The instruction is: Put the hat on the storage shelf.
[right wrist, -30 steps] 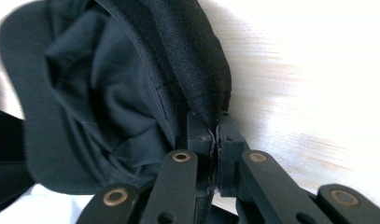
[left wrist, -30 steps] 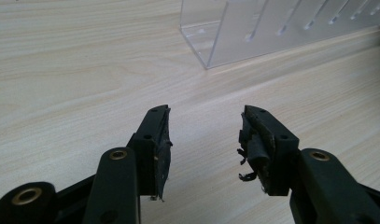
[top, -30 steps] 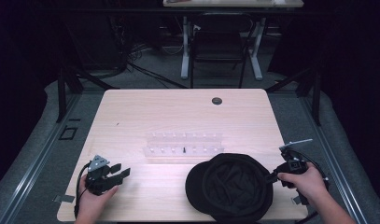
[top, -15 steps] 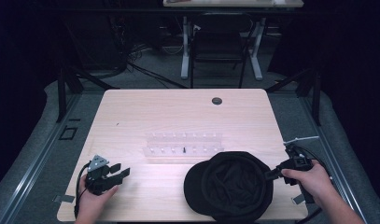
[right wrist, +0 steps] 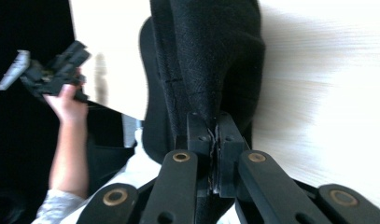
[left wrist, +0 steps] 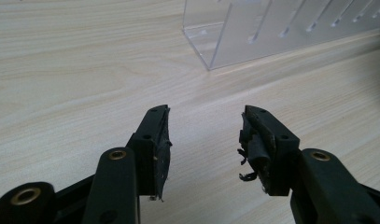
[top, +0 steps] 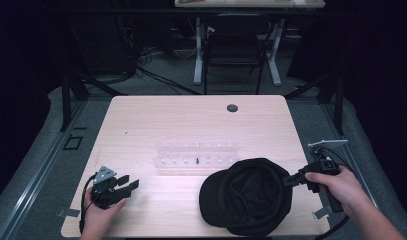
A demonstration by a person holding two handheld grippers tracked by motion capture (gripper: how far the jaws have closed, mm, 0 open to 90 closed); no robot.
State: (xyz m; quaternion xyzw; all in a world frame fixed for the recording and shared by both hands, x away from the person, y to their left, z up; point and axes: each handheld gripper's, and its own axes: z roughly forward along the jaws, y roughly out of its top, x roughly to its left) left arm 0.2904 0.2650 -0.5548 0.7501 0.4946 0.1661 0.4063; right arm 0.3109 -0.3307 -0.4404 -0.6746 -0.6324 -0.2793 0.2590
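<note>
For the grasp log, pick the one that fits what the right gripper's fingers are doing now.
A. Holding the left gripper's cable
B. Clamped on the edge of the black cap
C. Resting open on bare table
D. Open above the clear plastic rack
B: in the right gripper view the right gripper has its fingers pressed together on the fabric rim of the black cap, and the high view shows it at the cap's right edge.

A clear plastic rack (top: pixel 197 155) stood mid-table (top: pixel 156 120), holding perhaps one small dark item; a black chair (top: pixel 234 52) stood beyond.
</note>
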